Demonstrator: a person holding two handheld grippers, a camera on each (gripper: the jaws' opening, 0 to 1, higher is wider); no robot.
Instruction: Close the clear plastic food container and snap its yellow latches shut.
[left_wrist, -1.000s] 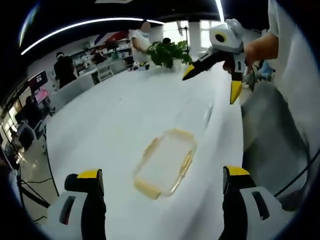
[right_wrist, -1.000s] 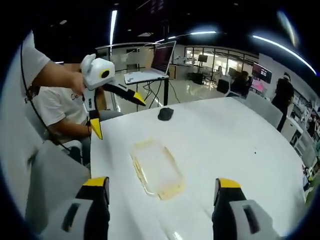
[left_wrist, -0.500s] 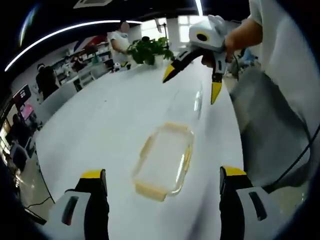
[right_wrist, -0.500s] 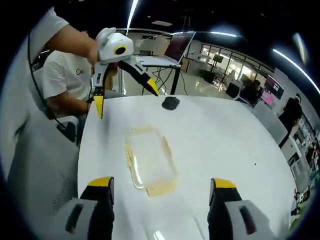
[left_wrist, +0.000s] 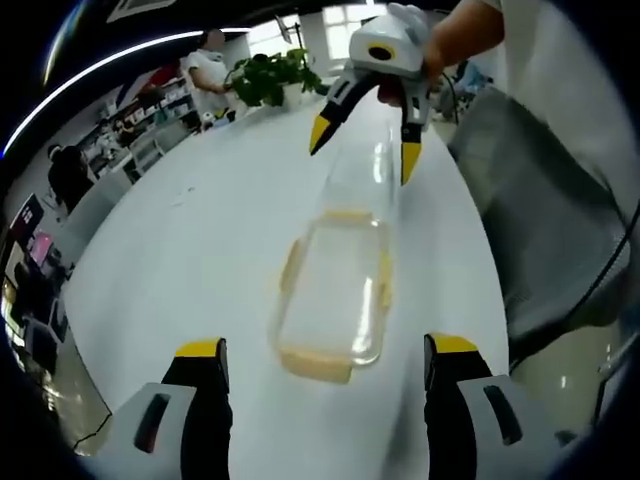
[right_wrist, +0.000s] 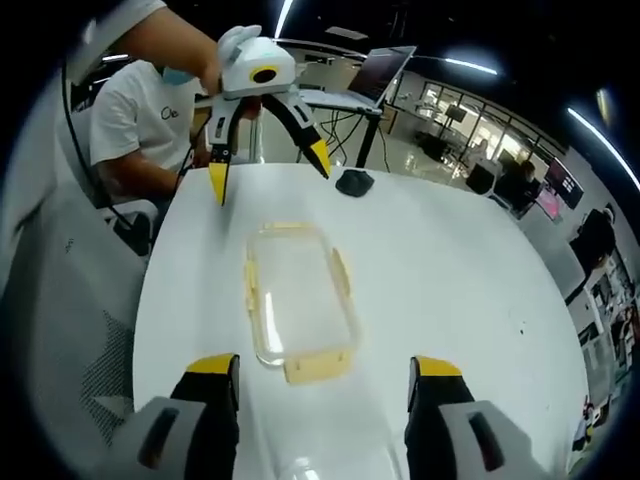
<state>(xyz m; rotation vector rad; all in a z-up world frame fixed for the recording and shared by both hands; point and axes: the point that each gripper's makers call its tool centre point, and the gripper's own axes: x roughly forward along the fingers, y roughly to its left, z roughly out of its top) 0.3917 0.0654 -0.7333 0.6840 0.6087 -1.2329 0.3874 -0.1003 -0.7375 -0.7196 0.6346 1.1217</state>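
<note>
left gripper (left_wrist: 327, 352): jaws wide apart, nothing held, above table, aimed at container
right gripper (right_wrist: 325, 368): jaws spread, empty, facing container from opposite end
container (left_wrist: 333, 297): clear, flat on white table (left_wrist: 180, 250), between both grippers, near table edge; yellow latches (left_wrist: 314, 365) stick outward, look unsnapped
lid: cannot tell if seated; clear piece (left_wrist: 372, 172) lies just past container in left gripper view
risk: light container likely slides on smooth table when a latch is pushed; one-sided press could tip it or skate it toward edge
left gripper view extras: plant (left_wrist: 272, 78), person standing far off
right gripper view extras: mouse (right_wrist: 354, 182), laptop (right_wrist: 370, 78), seated person in white shirt
</note>
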